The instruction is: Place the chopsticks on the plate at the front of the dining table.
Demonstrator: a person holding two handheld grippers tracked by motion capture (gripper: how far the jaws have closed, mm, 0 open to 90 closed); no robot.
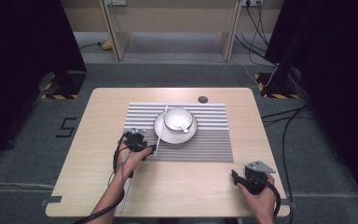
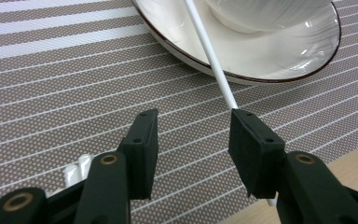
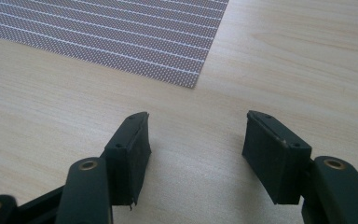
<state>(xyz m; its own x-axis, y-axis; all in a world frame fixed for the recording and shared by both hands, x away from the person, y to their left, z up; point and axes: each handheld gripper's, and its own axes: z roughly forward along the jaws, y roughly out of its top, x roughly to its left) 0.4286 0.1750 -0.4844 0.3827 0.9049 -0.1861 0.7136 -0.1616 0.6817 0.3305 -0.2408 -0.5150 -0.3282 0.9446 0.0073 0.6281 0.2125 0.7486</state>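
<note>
The left gripper (image 2: 193,140), jaws wide and empty, is lining up on the white chopstick (image 2: 209,58), which leans on the plate (image 2: 279,70) rim at its seven o'clock; next, shift slightly right and close. The left gripper view shows the stick touching the right jaw's tip, while the high view shows the right gripper (image 1: 240,181) open, idle at the table's (image 1: 98,140) five o'clock.
</note>
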